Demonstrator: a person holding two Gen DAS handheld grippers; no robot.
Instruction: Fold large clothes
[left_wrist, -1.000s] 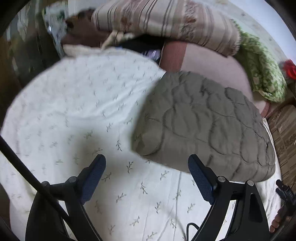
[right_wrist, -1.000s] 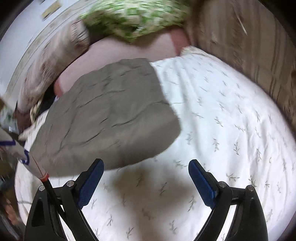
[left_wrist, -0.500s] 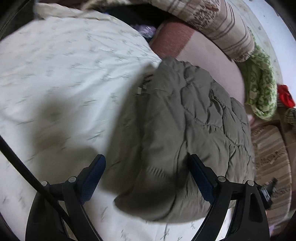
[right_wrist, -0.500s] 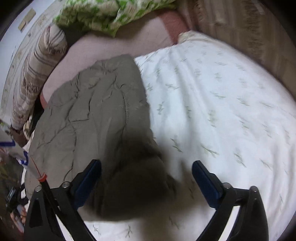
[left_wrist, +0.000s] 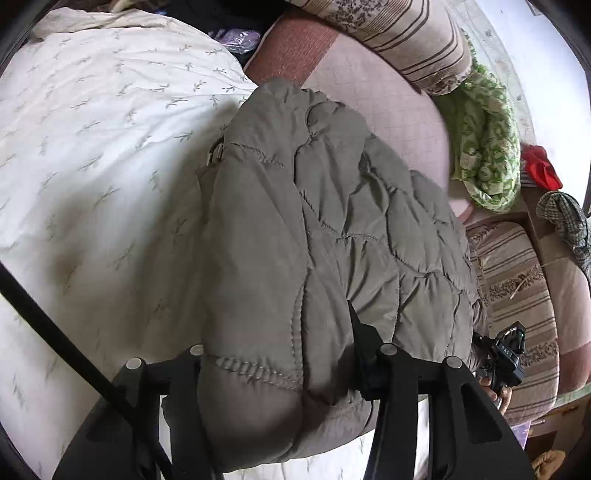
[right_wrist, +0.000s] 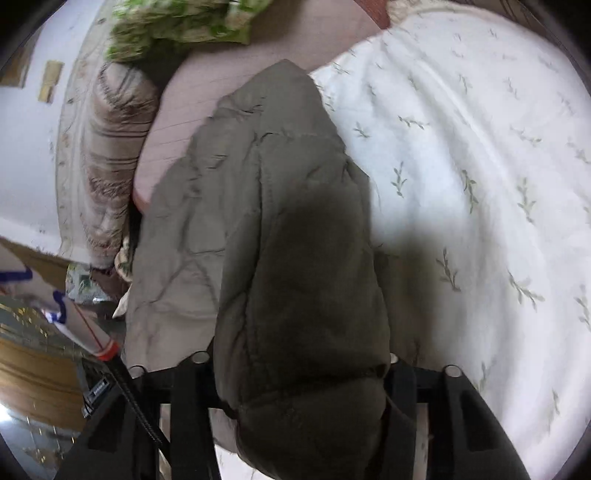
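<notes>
An olive quilted jacket (left_wrist: 332, 221), folded into a thick bundle, lies on a white bedspread with leaf sprigs (left_wrist: 92, 147). My left gripper (left_wrist: 277, 332) has its jaws closing around the bundle's near end. One fingertip (left_wrist: 354, 325) digs into the fabric; the other is hidden behind the padding. In the right wrist view the same jacket (right_wrist: 258, 166) fills the middle. My right gripper (right_wrist: 299, 354) is closing on its other near end, both pads buried in the folds.
A pink sheet (left_wrist: 369, 74) lies behind the jacket, with a striped bolster (left_wrist: 406, 29), a green floral cloth (left_wrist: 487, 147) and a red cloth (left_wrist: 539, 170) beyond. A striped cushion (left_wrist: 517, 295) sits to the right. The bedspread (right_wrist: 480, 184) spreads wide to the right.
Both grippers came down and forward onto the jacket with wide jaws, and those jaws have now narrowed on its near edge. The jacket bunches up between the fingers.
</notes>
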